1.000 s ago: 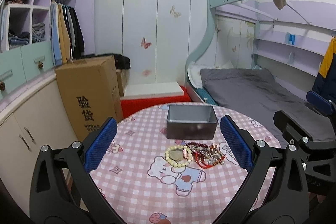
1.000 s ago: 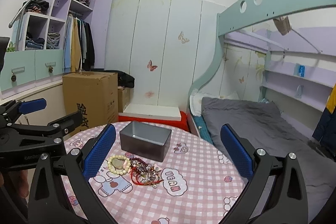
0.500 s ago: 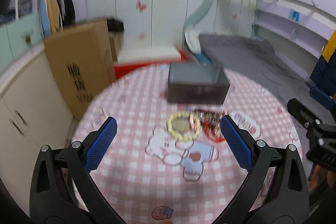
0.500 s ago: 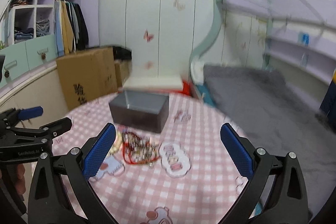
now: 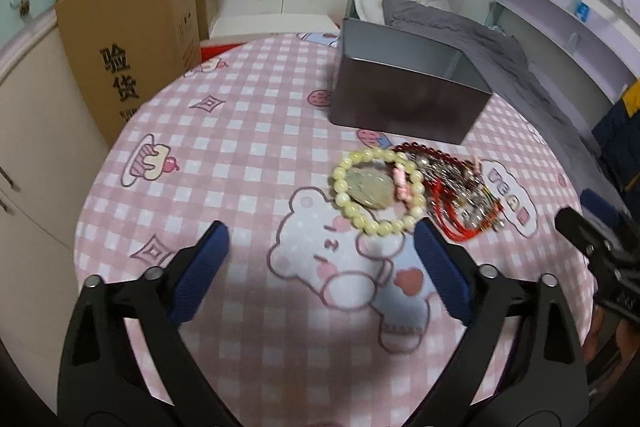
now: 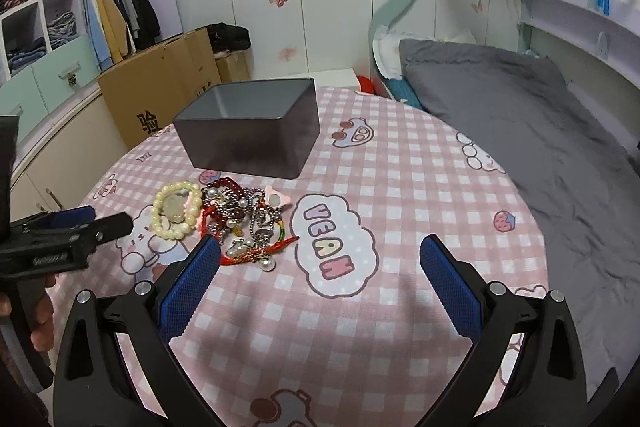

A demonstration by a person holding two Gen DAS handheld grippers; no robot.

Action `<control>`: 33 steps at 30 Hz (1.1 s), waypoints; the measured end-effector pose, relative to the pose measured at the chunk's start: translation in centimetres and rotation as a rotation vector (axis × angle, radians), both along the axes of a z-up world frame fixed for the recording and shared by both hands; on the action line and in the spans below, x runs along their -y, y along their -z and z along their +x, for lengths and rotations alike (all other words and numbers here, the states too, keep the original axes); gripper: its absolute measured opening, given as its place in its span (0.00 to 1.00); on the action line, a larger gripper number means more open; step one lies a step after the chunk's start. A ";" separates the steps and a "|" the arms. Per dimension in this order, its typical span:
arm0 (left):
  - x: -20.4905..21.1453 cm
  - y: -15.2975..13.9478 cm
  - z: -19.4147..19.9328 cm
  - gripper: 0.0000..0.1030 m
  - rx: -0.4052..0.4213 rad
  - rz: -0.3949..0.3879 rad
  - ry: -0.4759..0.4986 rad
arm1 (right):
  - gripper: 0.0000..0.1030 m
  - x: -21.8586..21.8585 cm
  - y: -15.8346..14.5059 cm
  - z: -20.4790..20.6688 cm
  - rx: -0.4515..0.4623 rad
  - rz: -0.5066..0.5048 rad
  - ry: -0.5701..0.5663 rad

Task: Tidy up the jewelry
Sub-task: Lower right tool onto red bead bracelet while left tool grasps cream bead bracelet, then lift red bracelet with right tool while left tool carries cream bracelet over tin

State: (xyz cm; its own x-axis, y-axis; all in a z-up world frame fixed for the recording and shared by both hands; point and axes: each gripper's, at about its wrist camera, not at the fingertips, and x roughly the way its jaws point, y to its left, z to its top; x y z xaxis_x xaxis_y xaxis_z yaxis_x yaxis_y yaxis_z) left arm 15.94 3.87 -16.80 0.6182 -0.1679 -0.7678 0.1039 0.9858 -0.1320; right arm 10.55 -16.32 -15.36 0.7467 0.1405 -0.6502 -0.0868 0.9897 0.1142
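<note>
A round table with a pink checked cloth point(image 5: 248, 131) printed with cartoon bears carries the jewelry. In the left wrist view, a bracelet of pale yellow round beads point(image 5: 378, 191) lies at about 1 o'clock from the picture's middle, with a greenish flat pendant point(image 5: 368, 185) inside its ring. Touching it on the 3 o'clock side is a tangled heap of red cords, dark red beads and silver chains point(image 5: 460, 195). A dark grey rectangular metal box point(image 5: 404, 103), open at the top, stands behind the heap, near it but apart.

The left gripper point(image 5: 320, 247) hangs above the cloth; its jaws have just been closing a little but stand wide, with nothing between them. Its right blue pad point(image 5: 440, 267) is just beside the near edge of the yellow bracelet; whether it touches it I cannot tell.

In the right wrist view the right gripper point(image 6: 320, 255) is also spread wide and empty, the heap at 10 o'clock by its left pad.
</note>
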 end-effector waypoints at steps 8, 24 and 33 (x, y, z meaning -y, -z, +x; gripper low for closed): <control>0.9 2.0 2.8 0.59 -0.048 0.043 0.006 | 0.93 -0.2 0.5 2.0 -0.017 0.004 -0.026; -1.5 2.0 2.6 0.10 -0.020 0.005 0.016 | 0.37 -5.2 1.0 7.6 -0.086 -0.025 -0.261; -2.9 2.1 2.7 0.10 -0.020 -0.008 0.000 | 0.26 -8.0 2.0 10.7 -0.157 -0.098 -0.346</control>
State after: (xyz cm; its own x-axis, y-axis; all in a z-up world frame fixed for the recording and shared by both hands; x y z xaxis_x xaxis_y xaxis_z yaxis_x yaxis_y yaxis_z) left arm 18.60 6.75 -18.86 0.6030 -0.1735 -0.7786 0.1008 0.9848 -0.1414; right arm 21.26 -8.29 -17.39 0.5566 0.2979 -0.7756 -0.4063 0.9118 0.0586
